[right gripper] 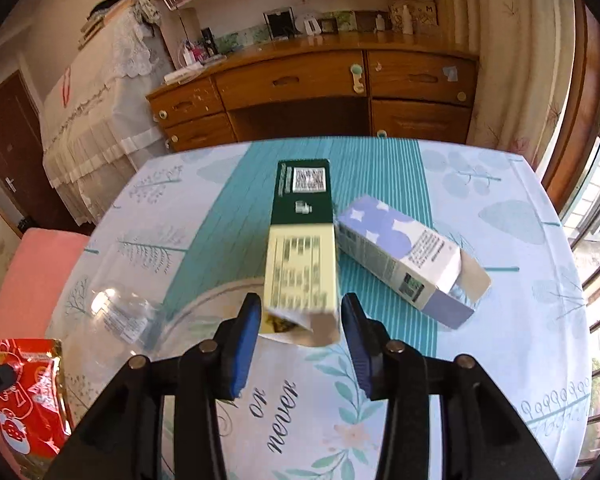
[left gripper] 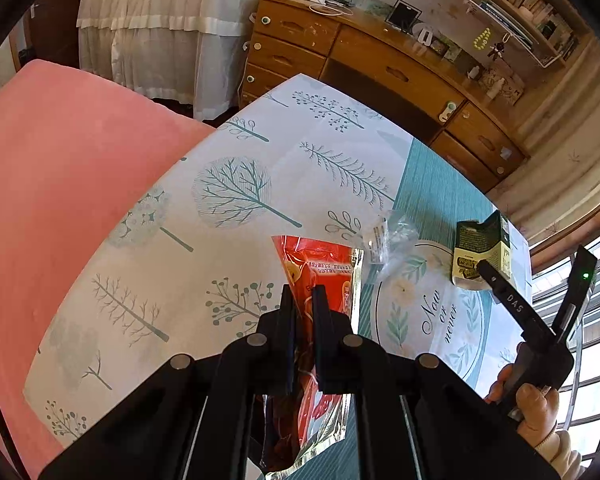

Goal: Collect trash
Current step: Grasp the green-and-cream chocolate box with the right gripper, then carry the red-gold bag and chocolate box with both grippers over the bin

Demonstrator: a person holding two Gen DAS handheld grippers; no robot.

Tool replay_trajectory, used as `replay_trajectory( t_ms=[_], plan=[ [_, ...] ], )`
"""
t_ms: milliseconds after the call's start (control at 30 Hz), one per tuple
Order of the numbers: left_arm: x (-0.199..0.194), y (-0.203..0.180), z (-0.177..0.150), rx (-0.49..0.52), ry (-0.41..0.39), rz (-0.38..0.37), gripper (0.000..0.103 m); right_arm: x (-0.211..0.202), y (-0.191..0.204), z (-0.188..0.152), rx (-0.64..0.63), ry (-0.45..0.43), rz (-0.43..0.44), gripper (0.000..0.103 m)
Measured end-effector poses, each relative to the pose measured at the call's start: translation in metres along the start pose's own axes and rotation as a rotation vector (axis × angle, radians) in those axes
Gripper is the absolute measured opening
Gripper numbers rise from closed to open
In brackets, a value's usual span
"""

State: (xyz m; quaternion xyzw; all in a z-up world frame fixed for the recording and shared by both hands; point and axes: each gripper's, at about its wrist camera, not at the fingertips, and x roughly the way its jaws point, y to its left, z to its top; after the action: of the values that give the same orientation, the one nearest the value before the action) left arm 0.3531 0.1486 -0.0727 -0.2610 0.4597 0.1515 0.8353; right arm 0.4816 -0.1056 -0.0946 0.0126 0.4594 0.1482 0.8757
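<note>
Right gripper (right gripper: 300, 320) straddling green-and-cream cardboard carton (right gripper: 302, 240)
Carton's long axis runs straight ahead between parted, non-touching jaws; left gripper (left gripper: 304, 300) clamps red foil pouch (left gripper: 324, 276).

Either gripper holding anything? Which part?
Left gripper is shut on the red pouch, around its middle. Right gripper straddles the green box's near end; grip cannot be told.

Both cameras look steeply down along their own fingers at the round table (left gripper: 236, 184), facing the wooden dresser (left gripper: 384, 64) beyond it. The left wrist view sits close over the table's edge nearest the pink seat (left gripper: 60, 168), the dresser running off to its upper right. The right wrist view faces the dresser (right gripper: 320, 80) squarely, close above the table (right gripper: 500, 260). Both views share the tablecloth's middle, the dresser and the shelves above it.
</note>
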Motion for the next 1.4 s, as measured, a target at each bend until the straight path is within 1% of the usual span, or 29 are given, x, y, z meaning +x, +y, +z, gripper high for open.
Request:
replay_trajectory(
  t_ms=[33, 100, 233, 400, 433, 467, 500, 667, 800, 967, 1100, 1233, 1400],
  plan=[
    [0.000, -0.002, 0.000, 0.002, 0.000, -0.002, 0.005, 0.004, -0.004, -0.002, 0.016, 0.023, 0.001, 0.042],
    [0.000, -0.006, 0.000, 0.011, -0.001, -0.004, 0.005, 0.007, -0.013, -0.005, 0.053, 0.031, 0.007, 0.042],
    [0.000, -0.014, -0.002, 0.030, 0.001, -0.006, 0.005, 0.007, -0.024, -0.008, 0.088, 0.020, 0.048, 0.042],
    [0.001, -0.021, -0.004, 0.040, 0.007, -0.004, 0.006, 0.015, -0.032, -0.001, 0.125, -0.008, 0.088, 0.041],
    [0.001, -0.023, -0.004, 0.041, 0.007, -0.004, 0.006, 0.017, -0.035, 0.001, 0.136, -0.012, 0.106, 0.038],
    [0.001, -0.025, -0.005, 0.044, 0.007, -0.002, 0.006, 0.019, -0.036, 0.002, 0.141, -0.013, 0.120, 0.021],
    [0.001, -0.026, -0.006, 0.048, 0.007, -0.002, 0.006, 0.020, -0.036, 0.003, 0.138, -0.012, 0.132, 0.017],
    [-0.003, -0.034, -0.009, 0.071, 0.000, -0.002, 0.006, 0.005, -0.033, 0.001, 0.101, -0.050, 0.143, 0.016],
    [-0.010, -0.040, -0.013, 0.097, -0.002, -0.012, 0.006, -0.012, -0.034, -0.005, 0.096, -0.046, 0.152, 0.015],
    [-0.029, -0.043, -0.026, 0.144, -0.007, -0.037, 0.006, -0.048, -0.034, -0.026, 0.085, -0.036, 0.165, 0.015],
    [-0.051, -0.035, -0.043, 0.182, -0.001, -0.067, 0.006, -0.090, -0.028, -0.055, 0.072, -0.014, 0.171, 0.015],
    [-0.082, -0.021, -0.064, 0.223, 0.004, -0.117, 0.006, -0.144, -0.010, -0.097, 0.051, 0.006, 0.167, 0.015],
    [-0.128, 0.001, -0.100, 0.304, 0.014, -0.176, 0.006, -0.219, 0.018, -0.161, 0.073, -0.015, 0.148, 0.015]
  ],
)
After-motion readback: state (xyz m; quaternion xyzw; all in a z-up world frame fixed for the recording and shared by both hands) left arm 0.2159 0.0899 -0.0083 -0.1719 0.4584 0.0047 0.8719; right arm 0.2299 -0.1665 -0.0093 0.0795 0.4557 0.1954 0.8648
